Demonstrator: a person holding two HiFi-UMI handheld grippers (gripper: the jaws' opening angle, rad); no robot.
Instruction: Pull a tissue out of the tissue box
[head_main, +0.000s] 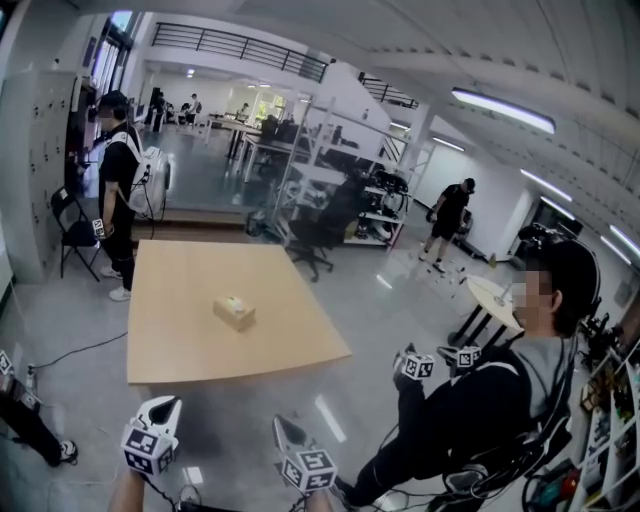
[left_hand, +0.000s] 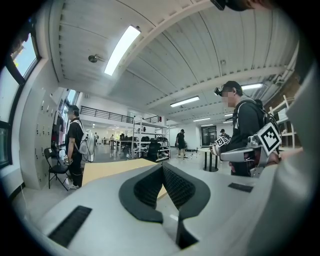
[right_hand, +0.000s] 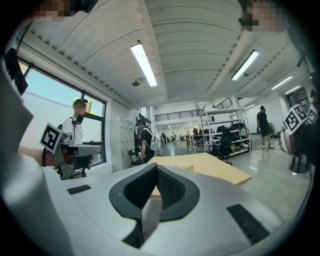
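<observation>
Big wooden table (head_main: 190, 340) fills the middle of the head view, well ahead of both tongs. A person in black (head_main: 480, 400) stands off to its right, and only the left gripper view shows that figure close up. Down at the bottom edge, the left gripper (head_main: 168, 406) and right gripper (head_main: 286, 426) hang short of the table, each clenched on nothing, pads together. The tissue box (head_main: 234, 312) sits mid-table, untouched. The right gripper view catches it as a small bump, while the left gripper view doesn't show it.
</observation>
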